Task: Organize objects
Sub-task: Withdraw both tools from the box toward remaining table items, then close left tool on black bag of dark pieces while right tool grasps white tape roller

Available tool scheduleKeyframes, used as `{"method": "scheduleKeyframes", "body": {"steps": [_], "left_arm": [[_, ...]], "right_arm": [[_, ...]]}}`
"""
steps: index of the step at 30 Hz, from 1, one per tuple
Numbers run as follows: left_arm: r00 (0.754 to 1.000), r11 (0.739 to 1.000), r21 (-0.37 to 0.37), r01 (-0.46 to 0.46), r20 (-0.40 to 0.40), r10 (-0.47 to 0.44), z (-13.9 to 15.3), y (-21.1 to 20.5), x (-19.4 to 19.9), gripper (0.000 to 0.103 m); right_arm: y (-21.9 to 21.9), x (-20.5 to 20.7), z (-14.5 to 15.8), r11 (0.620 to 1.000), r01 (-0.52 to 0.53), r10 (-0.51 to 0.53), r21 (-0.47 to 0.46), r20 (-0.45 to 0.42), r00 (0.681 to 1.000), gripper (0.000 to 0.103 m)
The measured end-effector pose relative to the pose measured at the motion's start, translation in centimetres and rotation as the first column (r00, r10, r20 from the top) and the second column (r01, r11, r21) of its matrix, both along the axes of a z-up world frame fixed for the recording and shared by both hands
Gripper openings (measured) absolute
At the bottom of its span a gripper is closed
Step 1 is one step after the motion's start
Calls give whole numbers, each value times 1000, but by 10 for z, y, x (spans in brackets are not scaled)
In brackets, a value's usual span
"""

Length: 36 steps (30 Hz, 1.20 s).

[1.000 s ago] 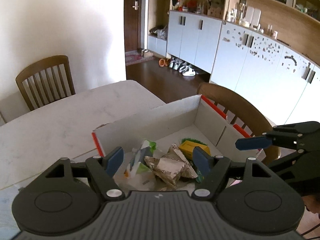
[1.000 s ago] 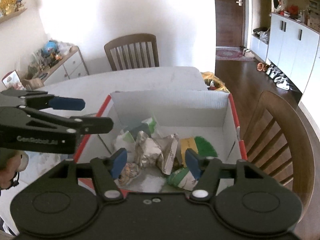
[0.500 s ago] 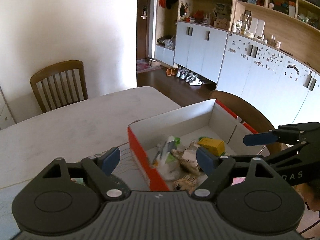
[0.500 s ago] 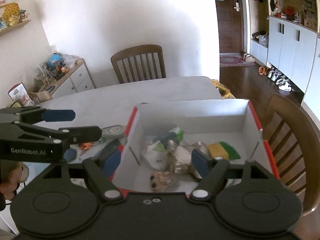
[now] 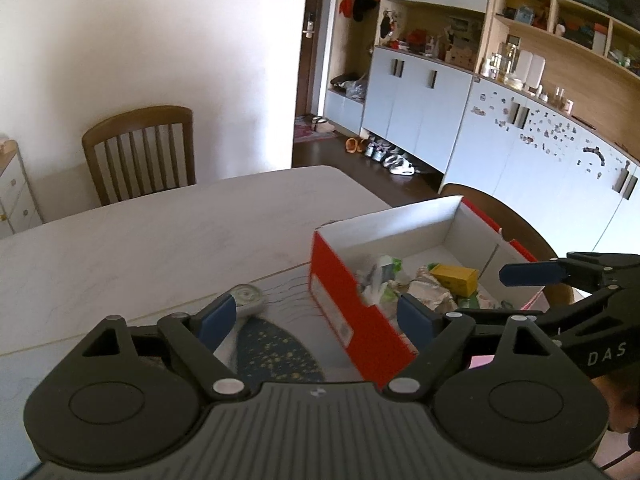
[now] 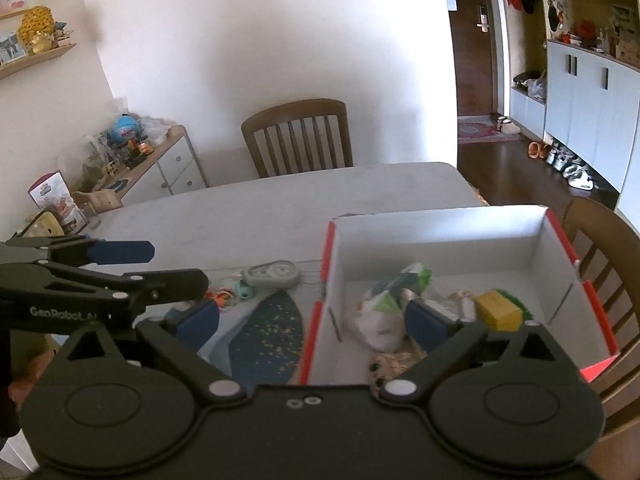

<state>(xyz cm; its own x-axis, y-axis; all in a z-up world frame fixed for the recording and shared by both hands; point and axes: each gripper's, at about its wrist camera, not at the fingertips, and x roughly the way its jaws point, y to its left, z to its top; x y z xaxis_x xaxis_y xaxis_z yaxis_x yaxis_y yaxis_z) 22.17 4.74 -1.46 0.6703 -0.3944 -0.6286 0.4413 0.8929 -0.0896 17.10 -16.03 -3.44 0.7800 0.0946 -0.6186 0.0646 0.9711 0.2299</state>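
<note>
Both grippers hang empty: my left gripper [image 5: 310, 318] and right gripper [image 6: 312, 322] have jaws opening wide, nothing between them. One grey tape dispenser [image 6: 273, 275] lies loose on the worktop [image 6: 280, 204], at about eleven o'clock from the right gripper, its long axis running nine to three; my left gripper looks nearer. Beside it sit one teal toy [image 6: 243, 289] and orange bits I can't count. One red box [image 6: 440, 232] at two o'clock holds several packets
</note>
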Motion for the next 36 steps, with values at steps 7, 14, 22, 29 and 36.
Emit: {"method": "scheduleKeyframes", "body": {"steps": [7,14,22,29,36], "left_arm": [[999,999,-32,-40,-1,40,-8,36,3,103],[997,996,-52,-77,-19,76,-23,76,8,103],[993,993,-38,-110,-52,108,-51,115,21,103],[988,990,8,-139,-69,139,-79,135,44,103],[981,985,51,-167,-89,171,-105,149,75,103]], "right_arm": [[24,12,-1,1000,-8,8,0,-11,1000,100],[47,24,-4,1000,-21,21,-14,-31,999,100],[70,54,-10,998,-33,30,-49,-69,997,100],[87,88,-21,997,-43,35,-67,-119,992,100],[105,125,-41,997,-44,32,-62,-180,983,99]]}}
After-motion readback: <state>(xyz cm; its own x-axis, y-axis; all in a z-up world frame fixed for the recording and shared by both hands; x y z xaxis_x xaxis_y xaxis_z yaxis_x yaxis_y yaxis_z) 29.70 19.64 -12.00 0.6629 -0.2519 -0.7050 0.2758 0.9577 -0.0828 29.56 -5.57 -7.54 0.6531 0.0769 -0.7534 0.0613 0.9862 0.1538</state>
